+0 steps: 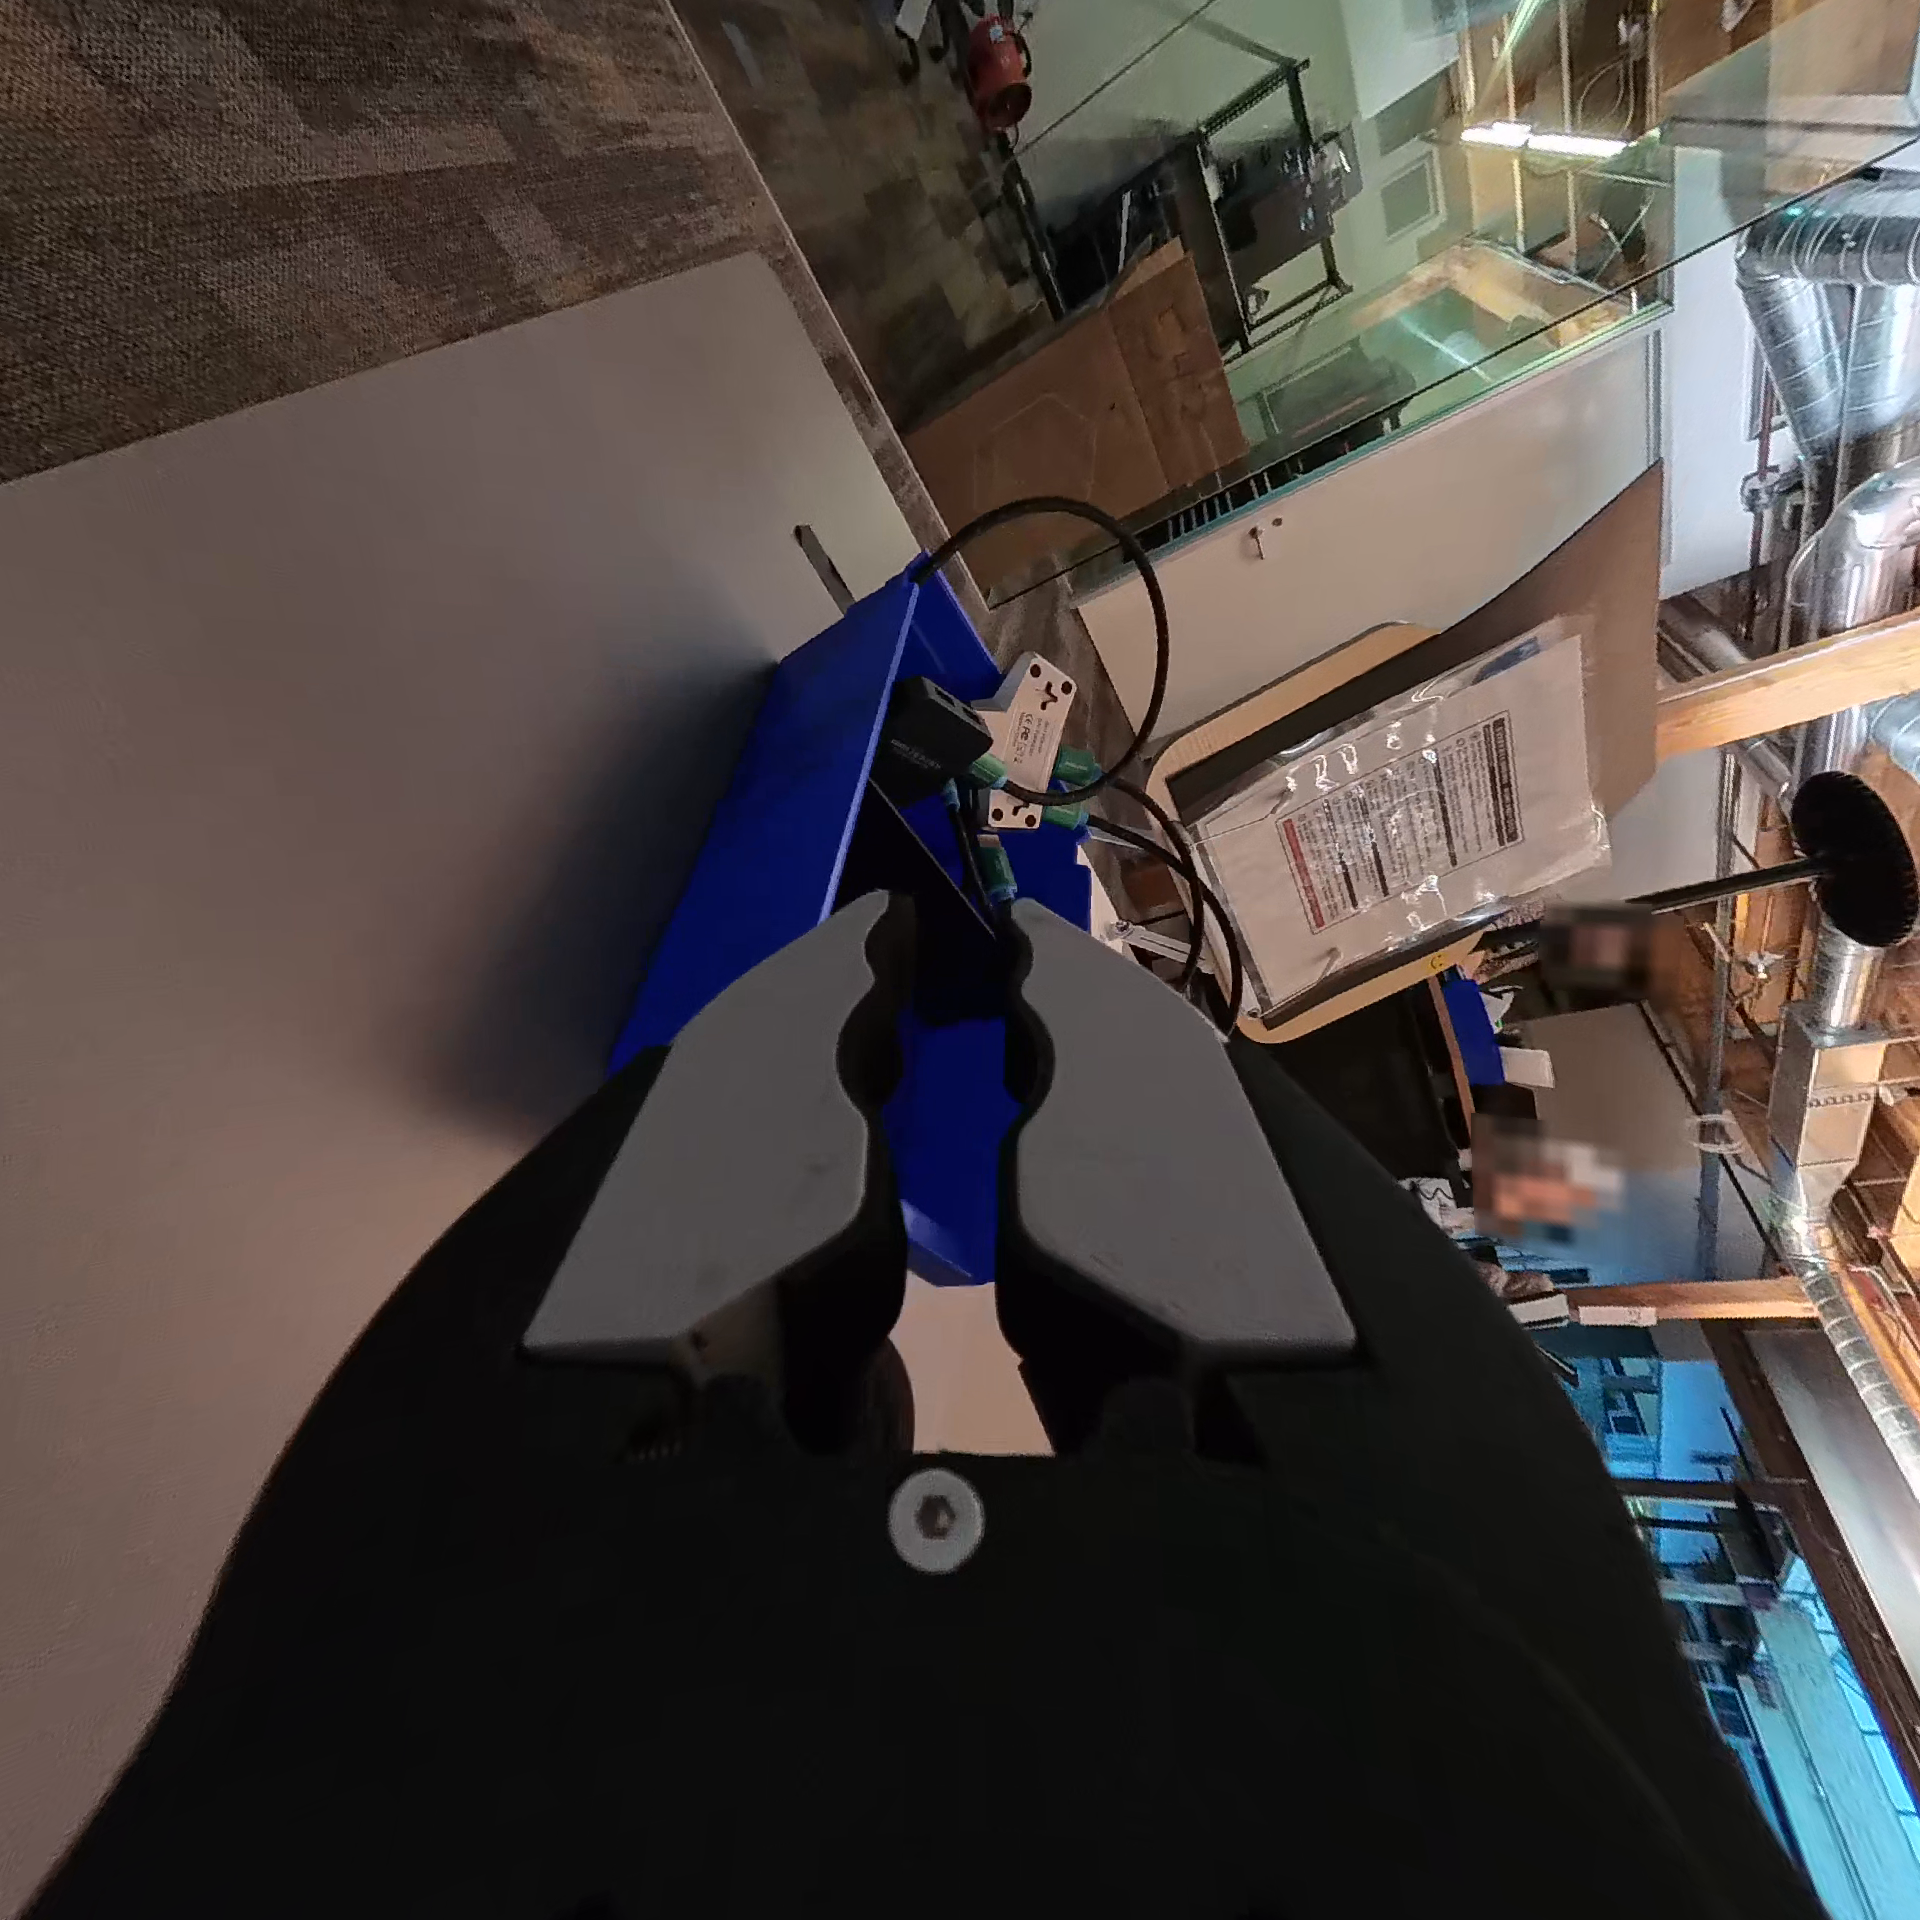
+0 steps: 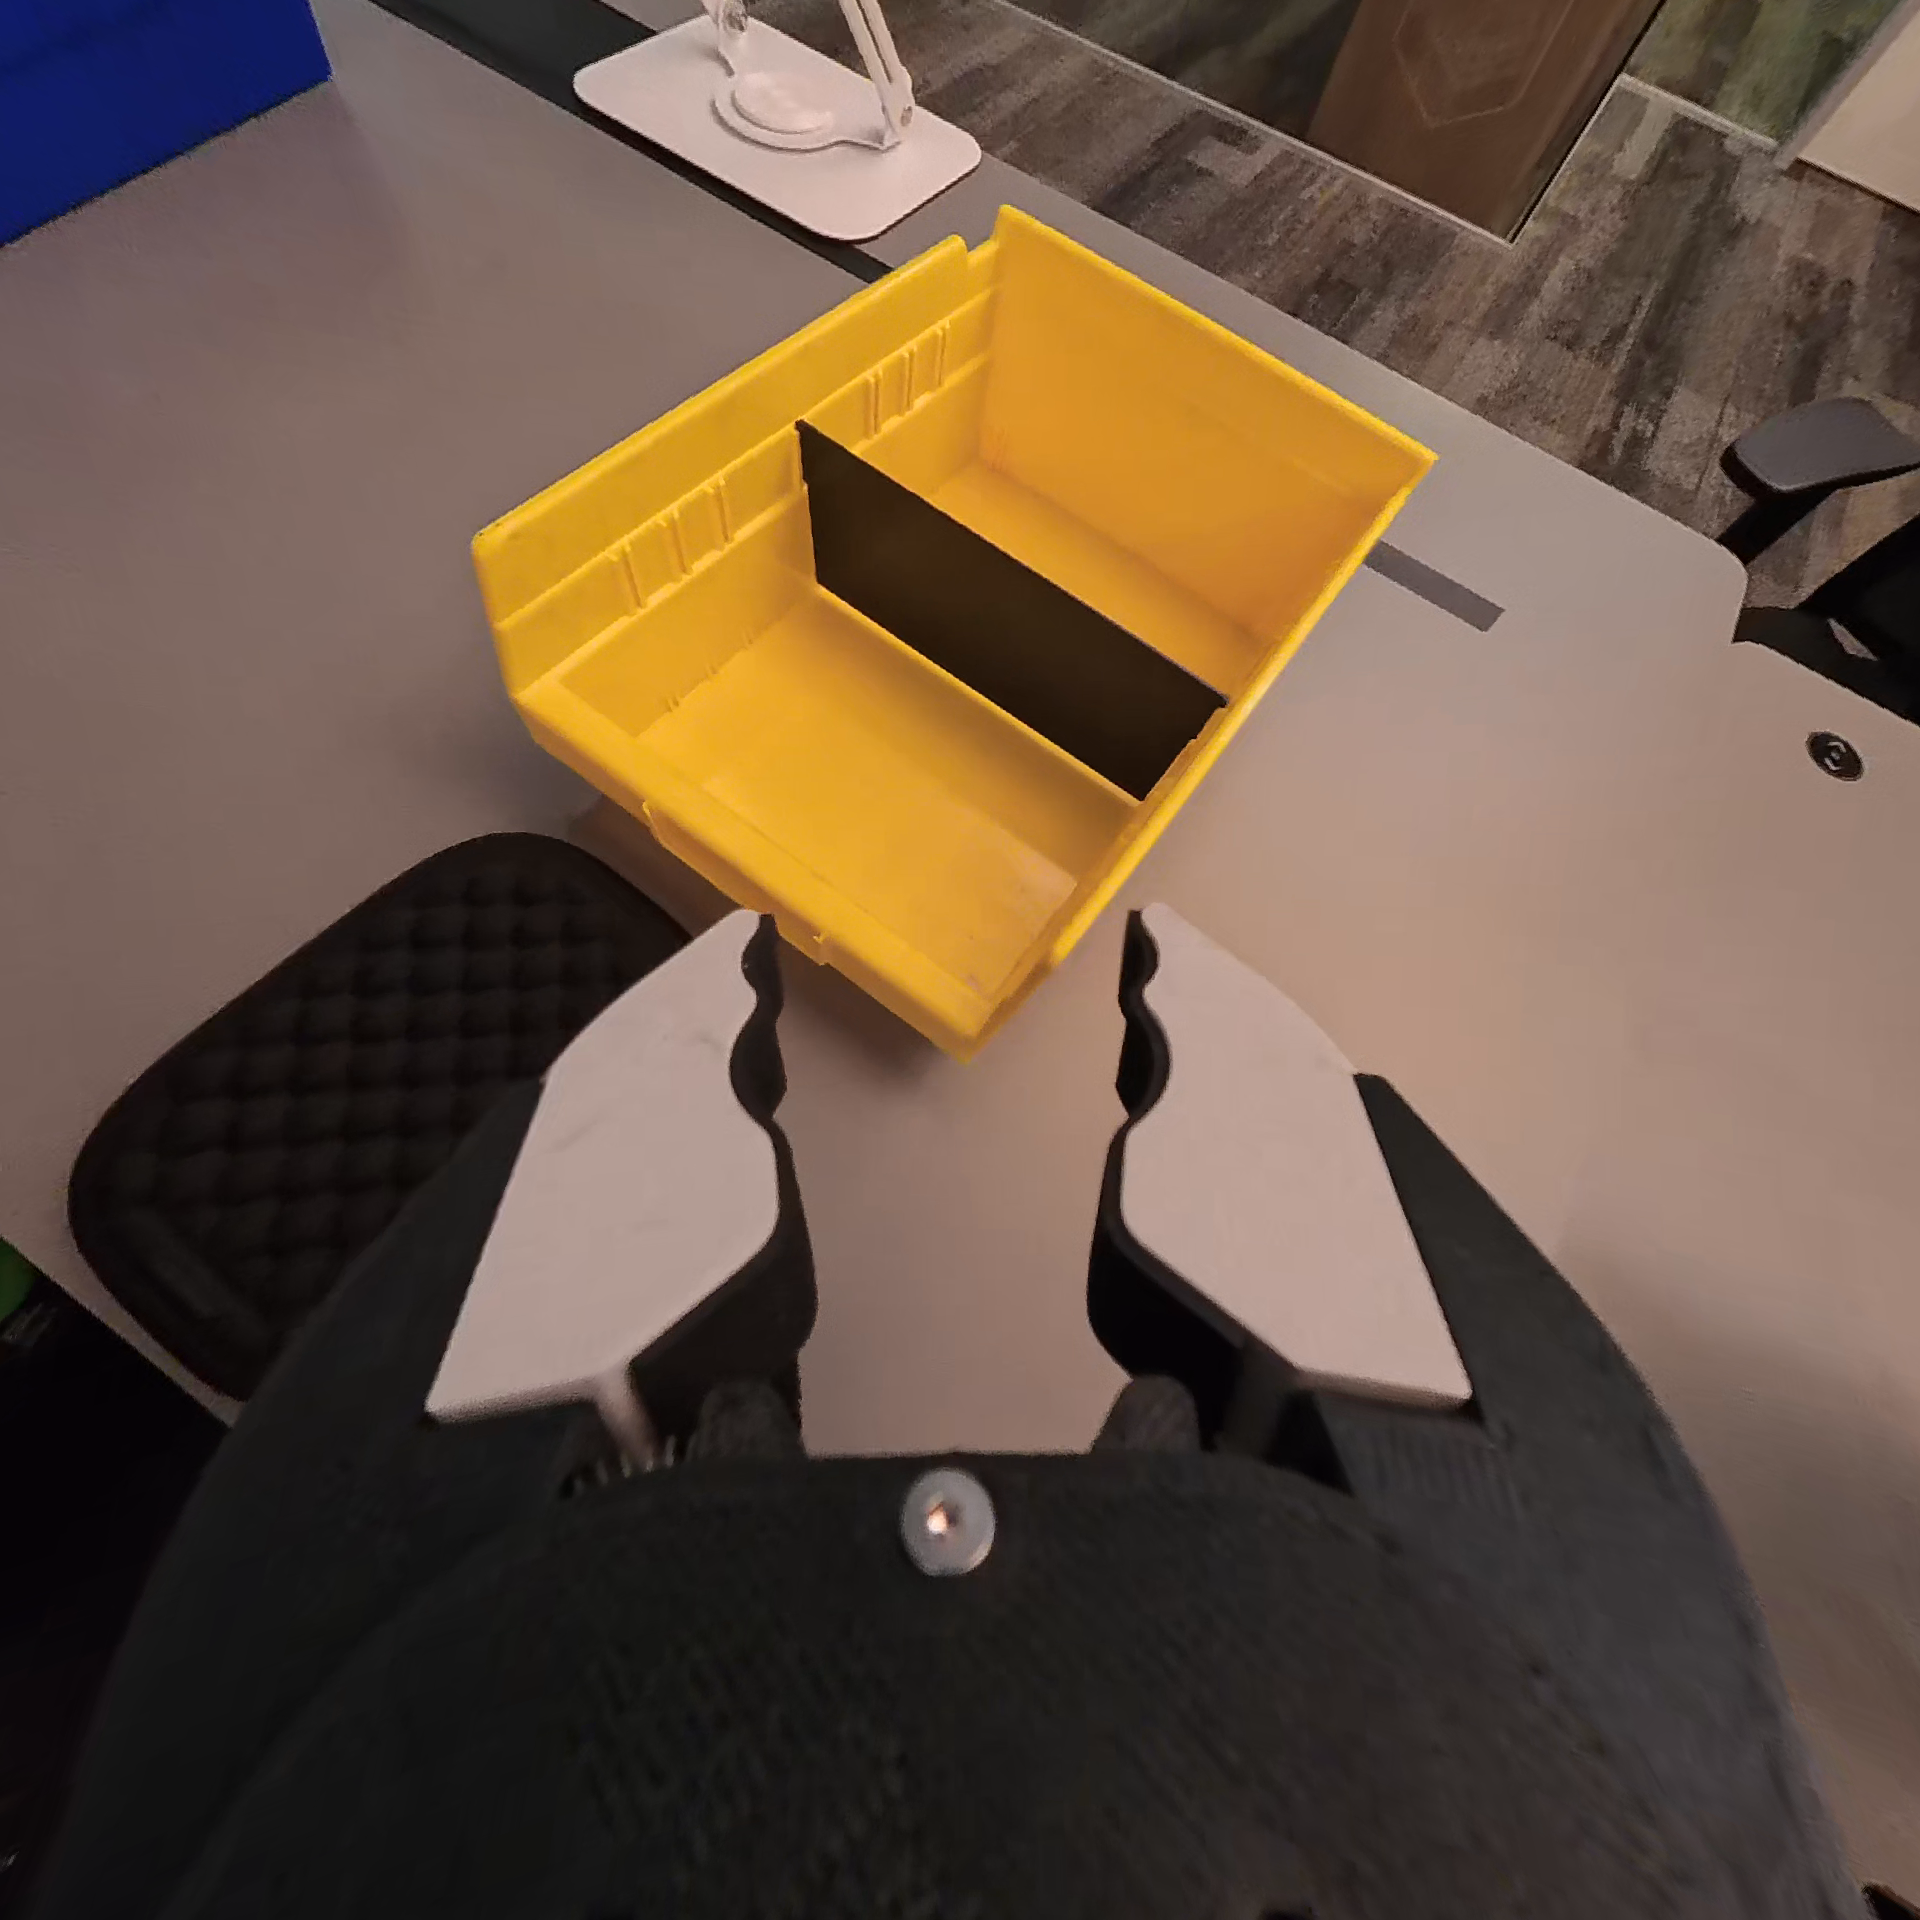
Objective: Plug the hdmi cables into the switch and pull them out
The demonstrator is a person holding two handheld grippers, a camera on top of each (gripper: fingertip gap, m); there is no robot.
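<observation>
Viewing along the left gripper (image 1: 951,925), we held its jaws narrowly parted, gripping nothing, just short of the blue bin (image 1: 821,790); the switch (image 1: 930,750) and green-tipped hdmi cables (image 1: 1148,665) lay ahead inside. Squaring to one plug before closing seemed wise. Our right gripper (image 2: 945,935) gaped empty before a yellow bin (image 2: 1039,312) on the table (image 2: 1455,935).

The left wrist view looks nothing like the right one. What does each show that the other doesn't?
Only the left: a blue bin holding small white and black boxes with black cables, the left gripper nearly closed before it. Only the right: an empty yellow bin with a black divider, the right gripper open. Both show the grey table.
</observation>
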